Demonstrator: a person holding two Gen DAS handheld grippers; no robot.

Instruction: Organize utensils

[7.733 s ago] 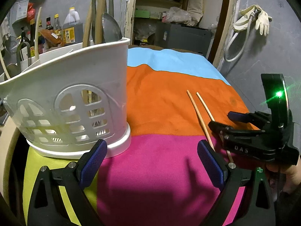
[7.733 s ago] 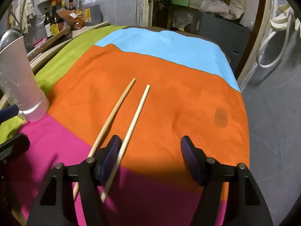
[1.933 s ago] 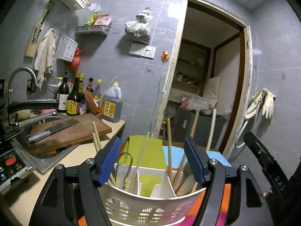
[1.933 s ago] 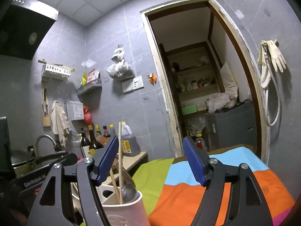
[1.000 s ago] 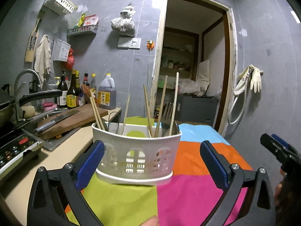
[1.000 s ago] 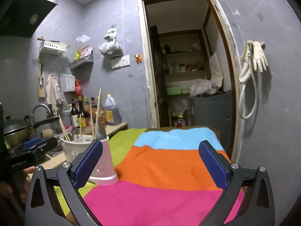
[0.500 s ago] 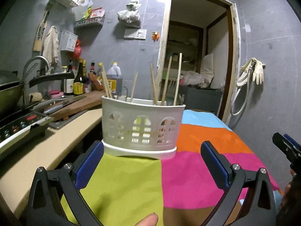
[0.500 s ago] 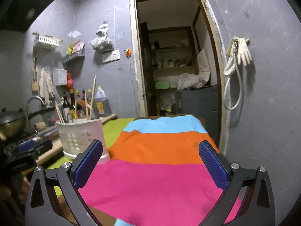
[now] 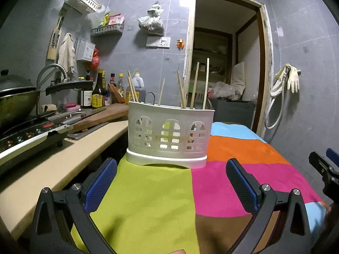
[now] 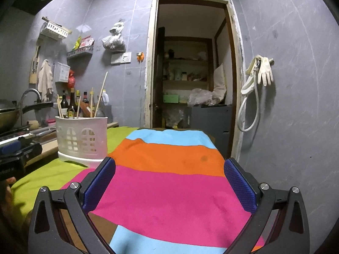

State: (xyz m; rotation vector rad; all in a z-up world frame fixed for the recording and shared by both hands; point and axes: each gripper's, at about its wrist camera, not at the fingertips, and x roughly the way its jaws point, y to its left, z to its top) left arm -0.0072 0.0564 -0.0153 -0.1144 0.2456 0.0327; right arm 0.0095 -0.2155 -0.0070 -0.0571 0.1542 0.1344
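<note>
Chopsticks (image 9: 206, 83) upright in perforated white plastic holder (image 9: 169, 135) — claws spread.

Dim kitchen under cool overhead light, seen through two fisheye lenses.
Glare patches sit high on the grey wall tiles (image 9: 184, 0); the doorway (image 10: 190, 74) bends, corners go black, and focus perhaps softens near the edges.

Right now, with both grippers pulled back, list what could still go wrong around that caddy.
1. The chopsticks stick up tall and lean outward, so a passing gripper could catch one and flick it out.
2. The caddy sits on loose cloth; tugging the cloth might tip it.
3. It stands near the cloth's left edge by the counter, so a nudge could shove it off.
</note>
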